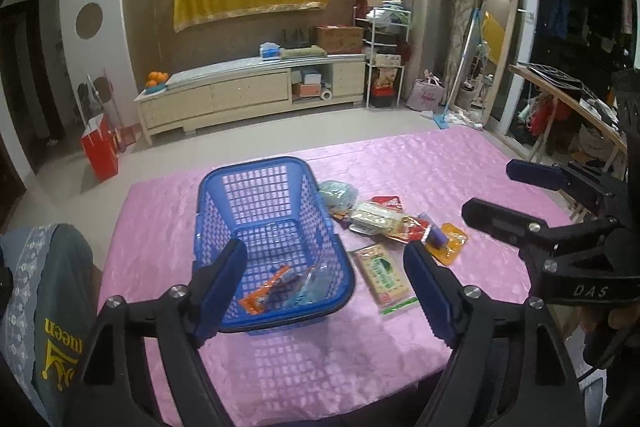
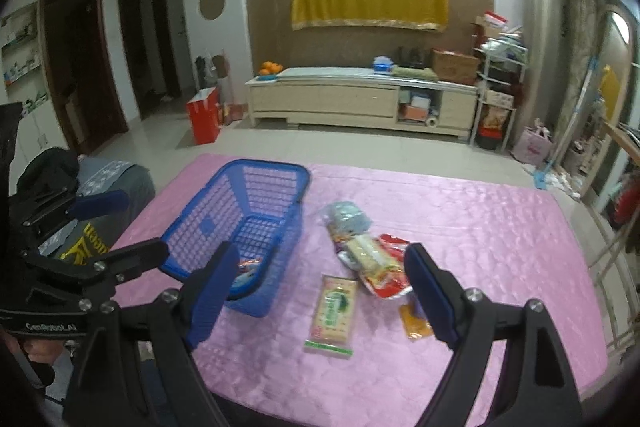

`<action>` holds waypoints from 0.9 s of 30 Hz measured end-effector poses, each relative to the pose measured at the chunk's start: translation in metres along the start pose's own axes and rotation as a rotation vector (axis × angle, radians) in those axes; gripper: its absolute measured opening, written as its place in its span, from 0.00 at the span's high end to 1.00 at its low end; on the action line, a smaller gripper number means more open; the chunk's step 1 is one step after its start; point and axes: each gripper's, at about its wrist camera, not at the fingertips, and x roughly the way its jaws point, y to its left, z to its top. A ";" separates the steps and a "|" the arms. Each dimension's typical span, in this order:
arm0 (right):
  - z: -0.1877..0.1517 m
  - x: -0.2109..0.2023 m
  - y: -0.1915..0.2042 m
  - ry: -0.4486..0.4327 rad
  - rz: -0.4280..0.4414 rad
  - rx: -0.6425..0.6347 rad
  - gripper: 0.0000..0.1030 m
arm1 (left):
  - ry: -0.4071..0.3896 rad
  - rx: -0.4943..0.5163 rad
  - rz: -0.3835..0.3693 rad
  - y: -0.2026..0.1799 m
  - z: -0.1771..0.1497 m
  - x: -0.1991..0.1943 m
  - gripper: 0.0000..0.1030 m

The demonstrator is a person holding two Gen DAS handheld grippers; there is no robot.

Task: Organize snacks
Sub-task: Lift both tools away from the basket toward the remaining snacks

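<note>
Nearest the viewer, the left gripper [image 1: 324,291] hangs above the near end of the blue basket [image 1: 212,203], its jaws spread wide with nothing between them. Two packets, an orange one [image 1: 266,293] and a clear bluish one [image 1: 314,283], already lie on the basket floor, so the sorting looks only just begun. The right gripper [image 2: 316,291] is likewise wide open and empty, angled down over the pink tablecloth [image 2: 480,227] to the right of the basket. Just beyond it lies the flat green-labelled cracker pack [image 2: 334,311], and a small orange packet [image 2: 416,325] sits beside its right finger. Farther off, a heap of mixed snacks [image 2: 368,247] waits outside the basket.
</note>
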 end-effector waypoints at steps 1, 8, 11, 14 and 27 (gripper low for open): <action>-0.001 -0.002 -0.004 0.001 -0.009 0.005 0.15 | 0.001 0.005 -0.001 -0.005 0.001 0.001 0.24; -0.018 -0.009 -0.041 0.038 -0.037 0.061 0.15 | 0.015 0.027 -0.025 -0.033 0.005 0.008 0.23; -0.024 -0.010 -0.053 0.037 -0.053 0.068 0.15 | 0.026 0.050 -0.035 -0.050 0.007 0.015 0.23; -0.032 -0.010 -0.069 0.046 -0.073 0.071 0.15 | 0.045 0.062 -0.044 -0.064 0.008 0.026 0.23; -0.068 0.014 -0.133 0.122 -0.093 0.168 0.15 | 0.161 0.058 -0.090 -0.112 -0.006 0.090 0.23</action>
